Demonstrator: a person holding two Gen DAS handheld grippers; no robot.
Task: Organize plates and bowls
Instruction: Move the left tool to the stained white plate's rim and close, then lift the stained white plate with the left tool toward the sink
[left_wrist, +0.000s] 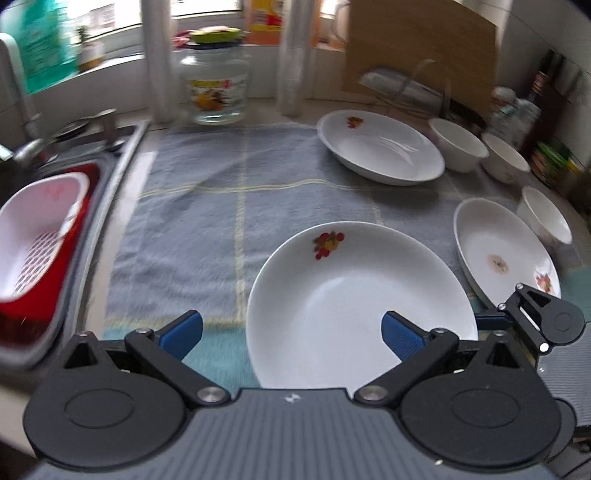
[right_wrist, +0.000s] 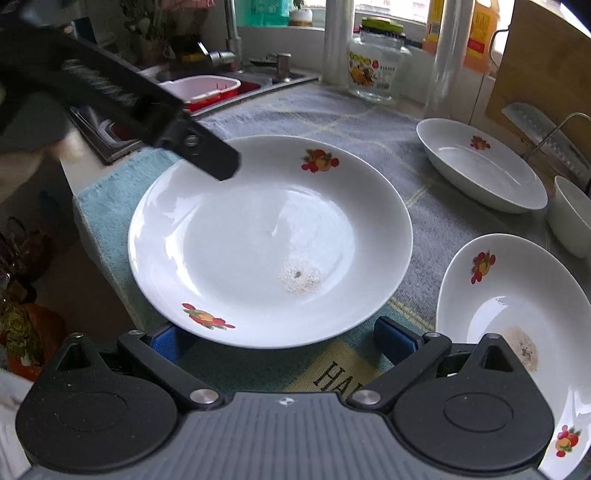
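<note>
A white plate with fruit prints (left_wrist: 362, 306) (right_wrist: 269, 240) lies on the blue-grey towel (left_wrist: 207, 206) at the near edge. My left gripper (left_wrist: 291, 332) is open, its right finger over the plate's near rim. My right gripper (right_wrist: 280, 339) is open at the plate's near edge, its blue fingers (right_wrist: 395, 341) level with the rim. A second plate (left_wrist: 498, 254) (right_wrist: 517, 332) lies to the right with a brown stain. A third plate (left_wrist: 380, 147) (right_wrist: 480, 166) lies at the back. Three white bowls (left_wrist: 458, 147) (left_wrist: 506, 157) (left_wrist: 546, 218) stand at the right.
A sink (left_wrist: 122, 155) with a pink-and-red basket (left_wrist: 40, 229) is on the left. A glass jar (left_wrist: 214, 88) stands behind the towel. A wooden cutting board (left_wrist: 417, 51) and a wire rack (left_wrist: 417, 88) stand at the back right. Bottles (left_wrist: 517, 110) crowd the right.
</note>
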